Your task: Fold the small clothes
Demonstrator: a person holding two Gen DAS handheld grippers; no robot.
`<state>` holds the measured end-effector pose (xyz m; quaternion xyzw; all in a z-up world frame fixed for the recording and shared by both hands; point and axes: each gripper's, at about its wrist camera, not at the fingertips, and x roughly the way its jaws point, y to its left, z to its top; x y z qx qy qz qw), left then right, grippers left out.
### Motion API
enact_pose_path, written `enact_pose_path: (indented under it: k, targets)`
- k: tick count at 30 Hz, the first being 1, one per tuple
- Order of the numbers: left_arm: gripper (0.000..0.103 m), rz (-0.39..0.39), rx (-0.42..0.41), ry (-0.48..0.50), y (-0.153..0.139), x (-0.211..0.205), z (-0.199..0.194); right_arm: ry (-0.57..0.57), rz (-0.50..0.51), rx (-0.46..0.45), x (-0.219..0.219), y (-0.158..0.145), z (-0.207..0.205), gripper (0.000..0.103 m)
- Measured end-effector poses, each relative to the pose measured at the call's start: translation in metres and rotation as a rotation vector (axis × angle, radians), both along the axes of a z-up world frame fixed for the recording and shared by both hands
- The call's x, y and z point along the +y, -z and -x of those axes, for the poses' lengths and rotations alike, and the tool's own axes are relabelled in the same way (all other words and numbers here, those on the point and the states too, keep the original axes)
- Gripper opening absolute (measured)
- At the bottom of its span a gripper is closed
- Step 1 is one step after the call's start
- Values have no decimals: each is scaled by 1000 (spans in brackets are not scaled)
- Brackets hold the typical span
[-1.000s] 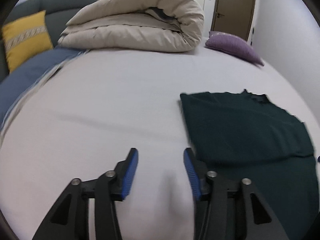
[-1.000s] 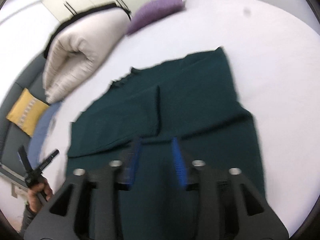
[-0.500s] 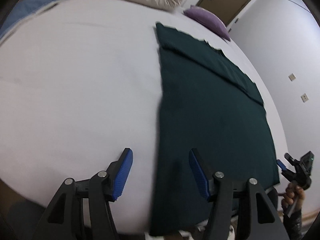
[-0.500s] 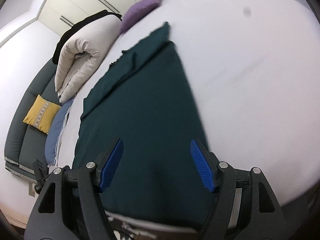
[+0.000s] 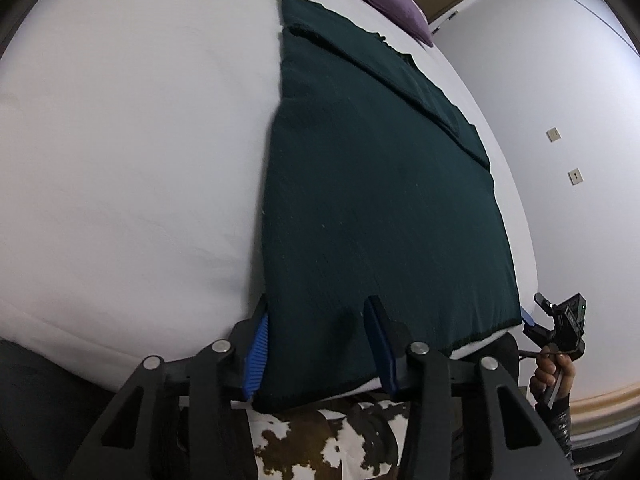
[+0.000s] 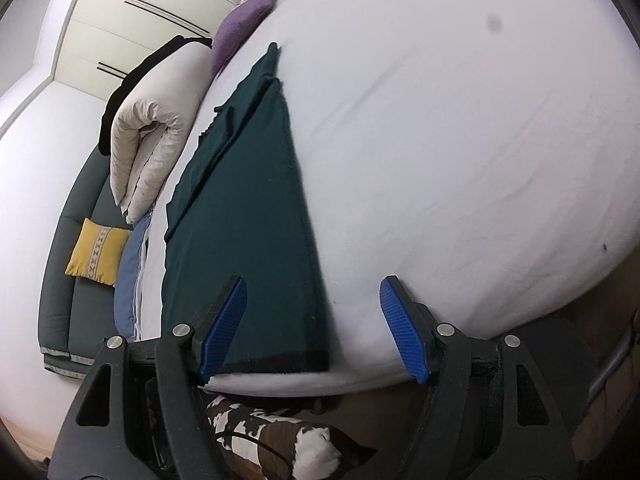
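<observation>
The dark green garment lay flat on the white bed, its sleeves already turned in across the top near the collar, its hem running along the near edge of the mattress. The folded duvet and the purple cushion sat well beyond it at the far end.

The person stood at the foot of the bed with a tool at each bottom corner. The left gripper was over the hem's left corner, its fingers closing with the cloth between them; whether the pads had bitten yet I could not tell, and they looked apart from the fabric. The right gripper hung at the right corner with its fingers spread wide, one over the garment, the other over bare sheet, the corner of the hem lying between them and nothing pinched.

To my eye the step in hand was taking hold of the hem, ready for the fold that brings the bottom up toward the collar. The next move, I judged, called for both sets of fingers to pinch the hem corners cleanly, catching only the garment and not the sheet under it, then lifting together and evenly so the cloth travelled up without skewing or dragging the tucked sleeves loose.
</observation>
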<state>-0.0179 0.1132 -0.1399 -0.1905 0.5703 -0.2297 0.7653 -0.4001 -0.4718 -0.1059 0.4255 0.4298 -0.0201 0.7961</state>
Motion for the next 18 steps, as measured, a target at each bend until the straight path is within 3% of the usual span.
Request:
enact_pose_path:
  k: [5,13,16,18]
  targets:
    - [21,-4,17,7,3,0,0,-35,-28,40,3,2,-6,66]
    - [10,-17,19,5,3,-1,1,-114,-99,102,21,16,-26,56]
    - [9,-12,19,1,3,3,2,-107,-119,105,22,17,-31,45]
    - [9,-7,22,-4,3,5,3,-100,-138,107,21,20,-29,27]
